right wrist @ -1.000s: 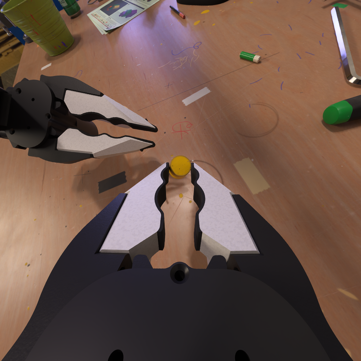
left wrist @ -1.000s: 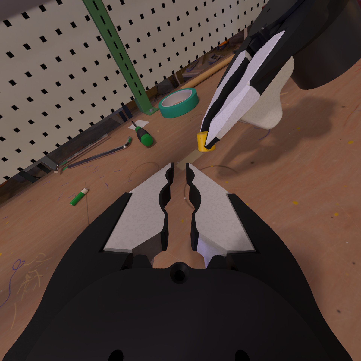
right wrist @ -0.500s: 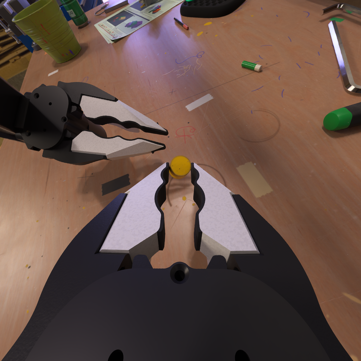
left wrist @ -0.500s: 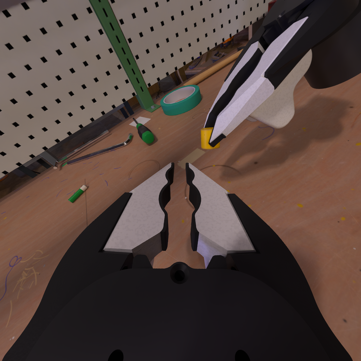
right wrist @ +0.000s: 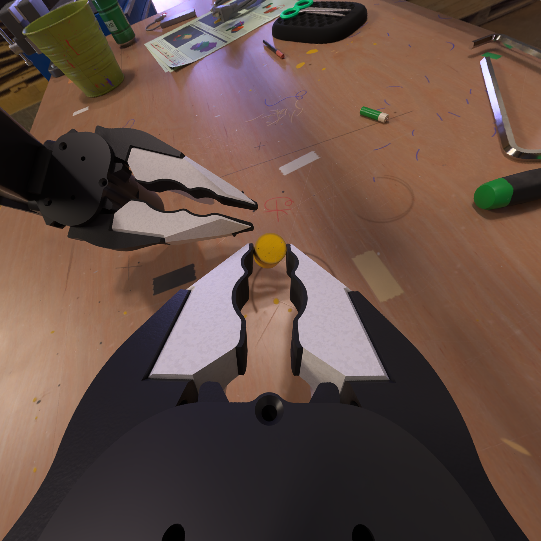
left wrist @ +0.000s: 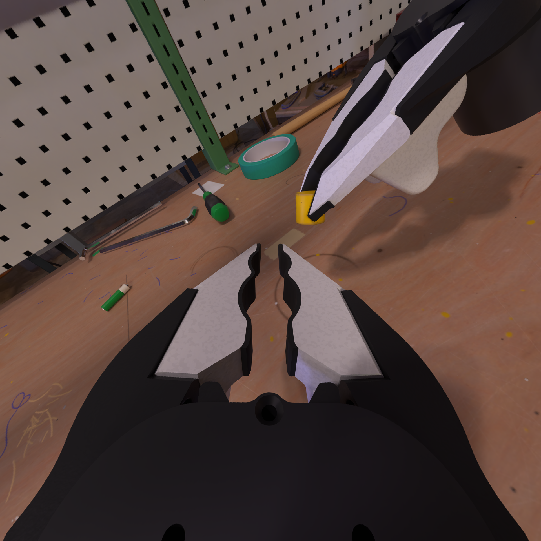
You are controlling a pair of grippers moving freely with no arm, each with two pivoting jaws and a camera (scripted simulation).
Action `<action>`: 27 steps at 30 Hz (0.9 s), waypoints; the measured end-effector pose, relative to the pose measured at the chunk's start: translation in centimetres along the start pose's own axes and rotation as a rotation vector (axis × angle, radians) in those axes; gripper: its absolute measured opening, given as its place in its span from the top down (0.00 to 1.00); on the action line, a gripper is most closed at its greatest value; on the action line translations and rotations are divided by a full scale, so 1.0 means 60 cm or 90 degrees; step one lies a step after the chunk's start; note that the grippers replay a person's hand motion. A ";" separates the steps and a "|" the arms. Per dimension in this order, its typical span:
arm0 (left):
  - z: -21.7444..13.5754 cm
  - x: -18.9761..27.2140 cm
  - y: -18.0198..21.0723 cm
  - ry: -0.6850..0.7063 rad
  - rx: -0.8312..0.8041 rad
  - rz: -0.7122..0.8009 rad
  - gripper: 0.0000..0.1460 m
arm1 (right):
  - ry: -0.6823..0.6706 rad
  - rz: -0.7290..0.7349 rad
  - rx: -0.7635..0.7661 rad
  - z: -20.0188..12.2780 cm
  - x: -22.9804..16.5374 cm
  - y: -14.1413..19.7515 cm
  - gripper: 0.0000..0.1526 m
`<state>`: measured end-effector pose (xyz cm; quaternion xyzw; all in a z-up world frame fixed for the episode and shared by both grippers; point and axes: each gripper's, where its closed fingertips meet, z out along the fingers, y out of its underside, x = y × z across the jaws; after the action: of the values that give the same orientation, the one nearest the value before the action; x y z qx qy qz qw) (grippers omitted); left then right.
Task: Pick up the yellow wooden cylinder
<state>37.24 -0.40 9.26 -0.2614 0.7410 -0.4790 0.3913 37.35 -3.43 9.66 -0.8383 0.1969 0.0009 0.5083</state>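
The yellow wooden cylinder point(right wrist: 269, 248) sits upright between the tips of my right gripper point(right wrist: 269, 246), which is shut on it and holds it above the wooden table point(right wrist: 322, 123). In the left wrist view the cylinder point(left wrist: 304, 207) hangs off the table with the right gripper's tips point(left wrist: 314, 216) clamped on it. My left gripper point(left wrist: 268, 247) is empty, its jaws nearly together with a narrow gap. It hovers just left of the cylinder in the right wrist view point(right wrist: 253, 216), pointing at it without touching.
A green tape roll point(left wrist: 268, 156), a green-handled screwdriver point(left wrist: 216, 205), a metal hex key point(left wrist: 146, 234) and a green battery point(left wrist: 115, 297) lie near the pegboard wall point(left wrist: 87, 87). A green cup point(right wrist: 79, 49), a leaflet point(right wrist: 199, 41) and a black tray with scissors point(right wrist: 319, 23) stand at the far edge.
My right gripper has risen with the yellow cylinder held in it, so the table looks farther away. My left gripper has drifted closer to the cylinder and stays empty.
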 end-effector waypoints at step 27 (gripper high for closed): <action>0.004 -0.006 0.005 -0.007 -0.005 -0.006 0.92 | -0.010 0.005 0.020 -0.007 -0.003 -0.003 0.86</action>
<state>37.64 -0.11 9.07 -0.2691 0.7397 -0.4764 0.3918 37.18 -3.64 10.03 -0.8297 0.1959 0.0065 0.5227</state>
